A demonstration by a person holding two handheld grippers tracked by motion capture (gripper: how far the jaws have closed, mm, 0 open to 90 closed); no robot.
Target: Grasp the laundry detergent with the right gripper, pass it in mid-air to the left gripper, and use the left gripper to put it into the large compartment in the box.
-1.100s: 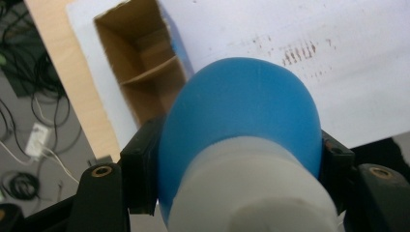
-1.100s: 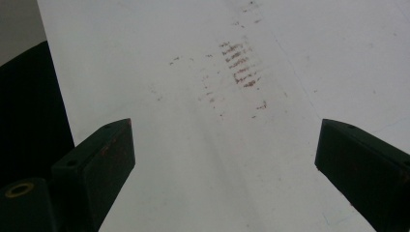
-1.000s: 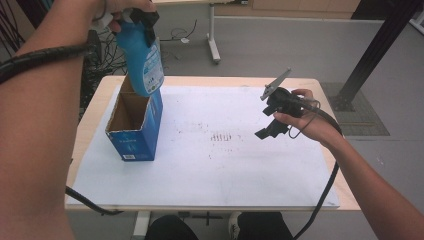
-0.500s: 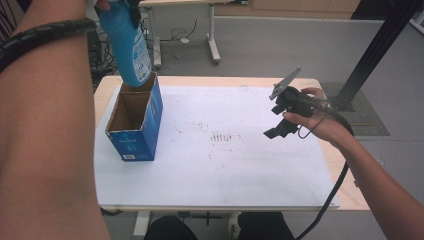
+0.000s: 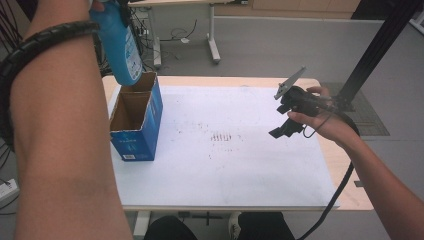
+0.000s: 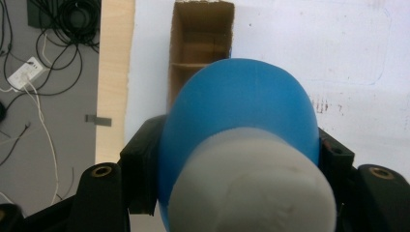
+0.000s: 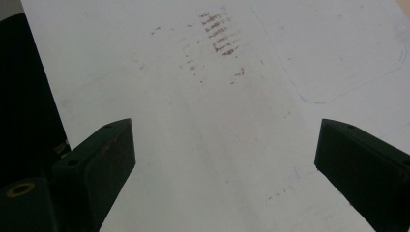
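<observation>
A blue bottle point(image 5: 119, 45) with a white cap point(image 6: 251, 188) hangs tilted above the far end of an open blue cardboard box point(image 5: 136, 117). My left gripper point(image 6: 237, 145) is shut on the bottle, a black jaw pressing each side just under the cap. In the left gripper view the box point(image 6: 200, 38) lies below the bottle and shows a bare brown inside. My right gripper point(image 5: 280, 120) hovers over the right part of the white sheet point(image 5: 225, 165). It is open, with nothing between its jaws point(image 7: 225, 154).
The white sheet covers most of a wooden table point(image 5: 350, 190) and bears brown smudges point(image 5: 222, 136) near its middle. A black post point(image 5: 380, 45) rises beyond the right edge. Cables and a power strip point(image 6: 29, 72) lie on the floor at the left.
The left hand has carried the bottle up and leftward, away from over the box's opening. The right gripper has stayed almost where it was, still open.
</observation>
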